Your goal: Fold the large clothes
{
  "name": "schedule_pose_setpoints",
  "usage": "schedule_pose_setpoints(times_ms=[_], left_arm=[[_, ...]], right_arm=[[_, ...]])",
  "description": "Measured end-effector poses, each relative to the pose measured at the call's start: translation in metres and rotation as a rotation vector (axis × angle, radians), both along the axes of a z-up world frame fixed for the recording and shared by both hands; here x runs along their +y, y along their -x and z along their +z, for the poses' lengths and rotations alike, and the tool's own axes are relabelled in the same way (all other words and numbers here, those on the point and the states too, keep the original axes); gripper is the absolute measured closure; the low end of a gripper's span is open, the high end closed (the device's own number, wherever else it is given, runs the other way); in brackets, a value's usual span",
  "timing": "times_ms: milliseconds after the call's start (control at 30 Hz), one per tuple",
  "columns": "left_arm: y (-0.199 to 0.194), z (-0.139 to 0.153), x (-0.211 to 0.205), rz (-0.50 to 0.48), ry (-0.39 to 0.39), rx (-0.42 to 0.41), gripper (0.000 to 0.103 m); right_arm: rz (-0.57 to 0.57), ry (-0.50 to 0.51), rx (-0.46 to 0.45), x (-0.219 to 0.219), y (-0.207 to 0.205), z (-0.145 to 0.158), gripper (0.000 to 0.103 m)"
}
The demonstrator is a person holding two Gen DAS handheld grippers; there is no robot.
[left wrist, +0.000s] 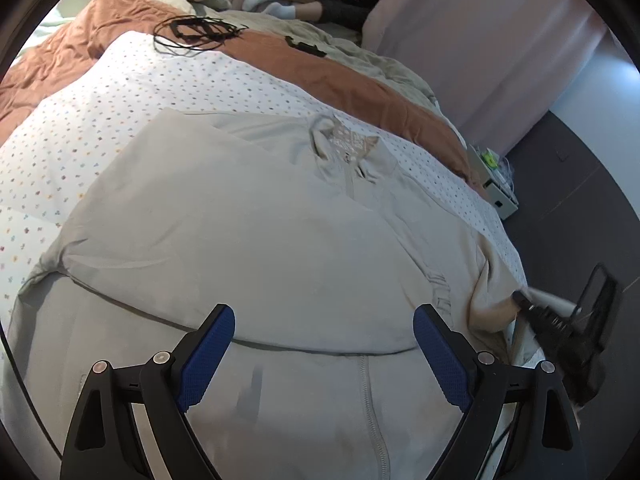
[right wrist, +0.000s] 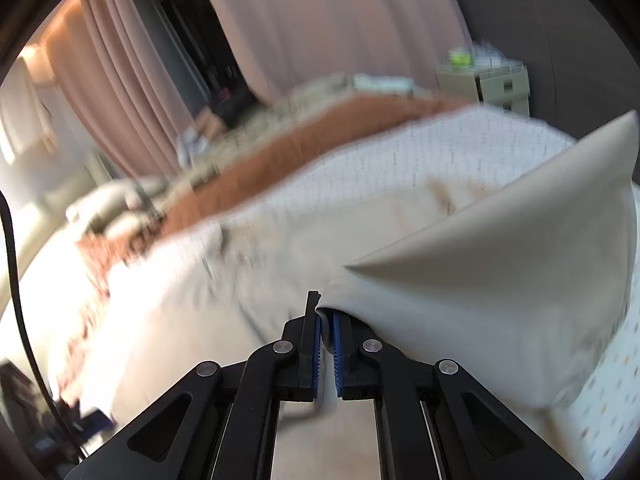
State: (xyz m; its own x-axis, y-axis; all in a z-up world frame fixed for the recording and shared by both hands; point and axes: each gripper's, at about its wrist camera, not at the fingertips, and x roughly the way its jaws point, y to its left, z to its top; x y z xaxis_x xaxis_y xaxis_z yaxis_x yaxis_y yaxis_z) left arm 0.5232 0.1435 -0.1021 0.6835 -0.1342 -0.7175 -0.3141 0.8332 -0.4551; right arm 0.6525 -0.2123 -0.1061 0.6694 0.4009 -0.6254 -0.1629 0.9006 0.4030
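A pale grey zip-up jacket (left wrist: 260,240) lies spread on the dotted bed sheet (left wrist: 120,92), collar (left wrist: 348,144) at the far end, with one side folded across its front. My left gripper (left wrist: 324,316) hovers open over the jacket's lower part, near the zipper (left wrist: 370,400), with nothing between its blue pads. At the bed's right edge my right gripper (left wrist: 524,300) meets the jacket's side. In the right wrist view that gripper (right wrist: 326,312) is shut on a fold of the jacket (right wrist: 500,280), which rises in a lifted peak to the right. That view is blurred.
A rust-brown blanket (left wrist: 340,76) crosses the bed beyond the sheet, with coiled black cables (left wrist: 192,32) on it. A person's legs in white socks (left wrist: 276,0) rest at the far end. Pink curtains (left wrist: 480,40) and a small cabinet (left wrist: 496,184) stand right of the bed.
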Motion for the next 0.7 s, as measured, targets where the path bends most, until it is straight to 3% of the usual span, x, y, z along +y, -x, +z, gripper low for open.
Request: schedule_pose_setpoints(times_ms=[67,100,133,333,533,700], left_arm=[[0.002,0.0,0.006,0.014,0.012,0.003,0.012],[0.003,-0.001,0.008,0.019,0.016,0.004,0.012],[0.003,-0.001,0.009,0.022,0.019,0.003,0.012],[0.004,-0.001,0.009,0.018,0.021,0.005,0.012],[0.004,0.0,0.004,0.028,-0.005,0.003,0.012],[0.001,-0.004,0.0,0.033,-0.024,0.019,0.012]], right_arm=[[0.001,0.001,0.064,0.005,0.001,-0.014,0.058],[-0.008,-0.015,0.099,0.002,0.001,-0.022,0.029],[-0.025,-0.035,0.114,-0.002,0.004,-0.025,0.021],[-0.112,-0.25,0.168,-0.048,0.03,-0.036,0.021],[-0.296,-0.347,0.174,-0.113,0.062,-0.045,0.021],[-0.405,-0.295,0.195,-0.154,0.063,-0.062,0.021]])
